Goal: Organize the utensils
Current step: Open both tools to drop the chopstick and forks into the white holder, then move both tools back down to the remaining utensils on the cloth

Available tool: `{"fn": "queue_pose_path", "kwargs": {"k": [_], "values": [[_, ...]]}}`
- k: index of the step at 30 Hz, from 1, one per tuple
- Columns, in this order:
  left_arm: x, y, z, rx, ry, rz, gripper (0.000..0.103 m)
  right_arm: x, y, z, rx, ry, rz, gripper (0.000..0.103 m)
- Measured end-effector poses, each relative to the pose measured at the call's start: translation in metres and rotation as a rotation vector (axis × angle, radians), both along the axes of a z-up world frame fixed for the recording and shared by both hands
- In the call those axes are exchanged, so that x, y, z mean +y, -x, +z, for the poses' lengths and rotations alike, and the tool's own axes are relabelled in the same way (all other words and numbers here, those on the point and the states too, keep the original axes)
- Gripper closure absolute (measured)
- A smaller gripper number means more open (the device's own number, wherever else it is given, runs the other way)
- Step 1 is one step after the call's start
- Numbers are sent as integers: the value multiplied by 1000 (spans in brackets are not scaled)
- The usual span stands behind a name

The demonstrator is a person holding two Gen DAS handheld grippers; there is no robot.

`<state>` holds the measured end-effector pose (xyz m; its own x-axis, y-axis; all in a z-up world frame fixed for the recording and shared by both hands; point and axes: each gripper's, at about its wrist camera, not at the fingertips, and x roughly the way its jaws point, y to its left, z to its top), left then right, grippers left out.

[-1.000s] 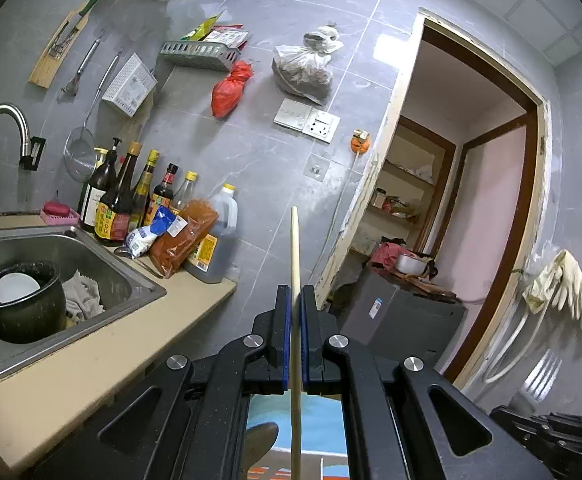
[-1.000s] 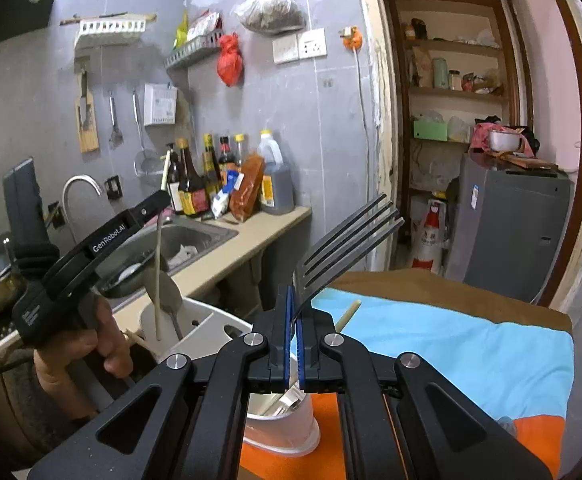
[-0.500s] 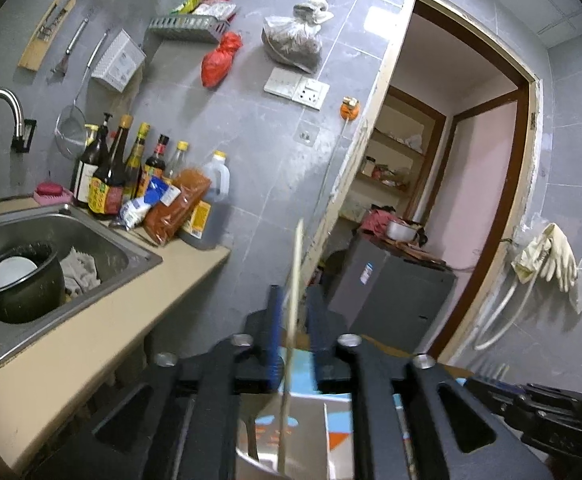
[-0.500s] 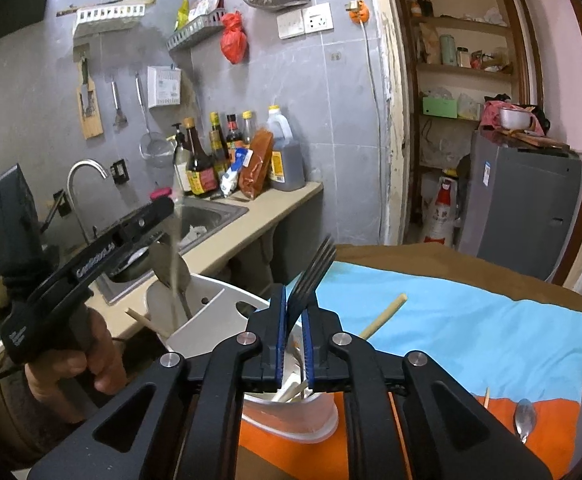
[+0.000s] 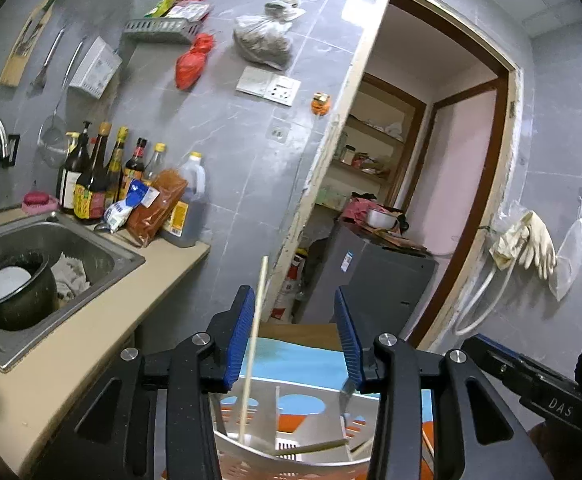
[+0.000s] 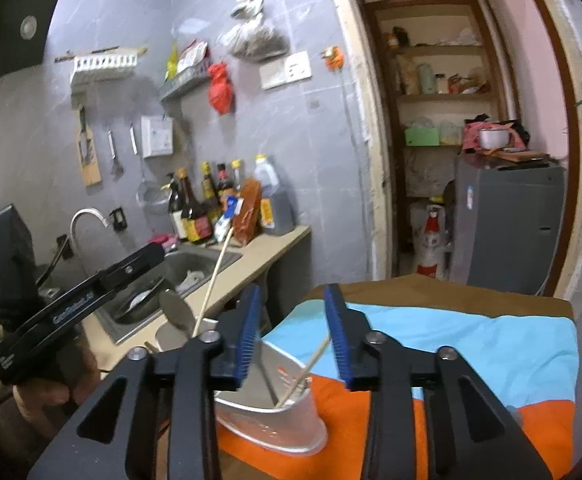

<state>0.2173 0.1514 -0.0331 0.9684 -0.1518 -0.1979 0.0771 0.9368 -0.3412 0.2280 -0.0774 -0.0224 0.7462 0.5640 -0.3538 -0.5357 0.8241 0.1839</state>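
A white perforated utensil holder (image 5: 291, 446) (image 6: 279, 420) stands on the blue and orange cloth (image 6: 451, 344). My left gripper (image 5: 296, 338) hangs above it with its jaws opening. A wooden chopstick (image 5: 254, 344) stands loose between them, close to the left pad, with its foot in the holder. My right gripper (image 6: 293, 336) is above the holder too, jaws opening with nothing pressed between them. Below it a dark fork (image 6: 266, 378) and another chopstick (image 6: 309, 364) rest in the holder. In the holder's far compartment a spoon (image 6: 177, 314) and the tall chopstick (image 6: 215, 276) lean.
A person's hand (image 6: 47, 394) holds the left gripper (image 6: 91, 296) at the left. Beyond it lies a counter (image 5: 91, 340) with a steel sink (image 5: 91, 240), a black pot (image 5: 15, 292) and several bottles (image 5: 99, 176). A grey fridge (image 6: 507, 224) stands by the doorway.
Both grippers went from shut to open. The chopstick slid down out of the left jaws and the fork out of the right jaws, both into the holder. Both grippers lifted a little.
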Motion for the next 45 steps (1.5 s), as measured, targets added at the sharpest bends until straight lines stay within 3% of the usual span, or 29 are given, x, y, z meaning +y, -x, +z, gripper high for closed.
{"fn": "queue_pose_path", "kwargs": {"k": [3, 4, 6, 9, 11, 15, 20, 23, 34, 45], "values": [[-10, 3, 6, -9, -11, -5, 56, -13, 4, 3, -15, -12, -37, 59], [-15, 5, 8, -13, -14, -7, 54, -17, 5, 3, -21, -15, -49, 51], [-23, 6, 12, -17, -24, -12, 49, -26, 9, 6, -35, -21, -74, 49], [-39, 9, 19, -25, -53, -3, 31, -42, 14, 9, -52, -24, -117, 40], [-52, 13, 22, -33, -69, 5, 22, -52, 16, 11, -63, -28, -139, 27], [-77, 15, 24, -30, -116, 26, 11, -79, 23, 14, -91, -27, -190, 20], [-114, 19, 24, -35, -183, 26, 8, -115, 30, 16, -118, -34, -243, 4], [-135, 18, 20, -26, -206, 8, 8, -133, 34, 16, -128, -38, -265, 0], [-202, 19, -11, 40, -236, -26, 8, -194, 35, -3, -111, -11, -305, 0], [-242, -5, -69, 229, -244, -46, 8, -232, 11, -51, 30, 29, -288, 0]]}}
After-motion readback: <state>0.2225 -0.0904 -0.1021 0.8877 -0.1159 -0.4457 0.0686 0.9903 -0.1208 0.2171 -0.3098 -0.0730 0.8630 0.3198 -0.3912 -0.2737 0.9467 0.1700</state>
